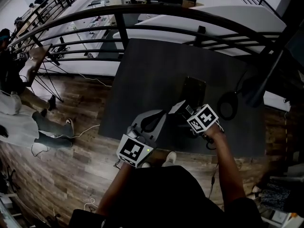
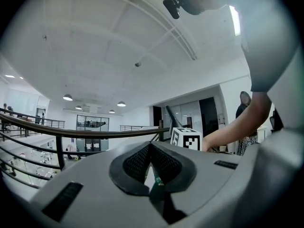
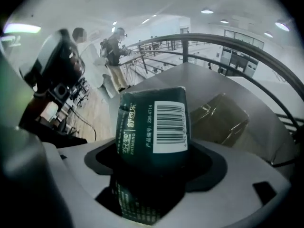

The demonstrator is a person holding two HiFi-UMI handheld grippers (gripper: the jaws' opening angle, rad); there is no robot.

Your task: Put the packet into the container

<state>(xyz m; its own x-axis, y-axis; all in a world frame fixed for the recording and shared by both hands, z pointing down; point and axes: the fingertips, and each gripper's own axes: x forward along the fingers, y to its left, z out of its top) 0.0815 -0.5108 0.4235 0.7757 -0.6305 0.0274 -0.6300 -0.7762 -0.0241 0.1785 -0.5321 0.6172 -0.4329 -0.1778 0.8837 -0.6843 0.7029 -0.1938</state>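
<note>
A dark green packet (image 3: 152, 127) with a white barcode label stands upright between the jaws of my right gripper (image 3: 154, 161), which is shut on it. Behind the packet, a dark container (image 3: 219, 119) lies on the grey table (image 3: 190, 77). In the head view the right gripper (image 1: 179, 108) hovers just in front of the container (image 1: 194, 91), over the table (image 1: 152, 75); the packet itself is hard to make out there. My left gripper (image 1: 164, 115) is held beside it, at the table's near edge. In the left gripper view the left gripper (image 2: 151, 163) points level past a railing, pads together.
A black railing (image 1: 156, 11) curves round the table's far side. A coiled black cable (image 1: 228, 106) lies on the table to the right of the container. People (image 1: 14, 94) and a tripod (image 1: 45, 82) stand on the wooden floor at the left.
</note>
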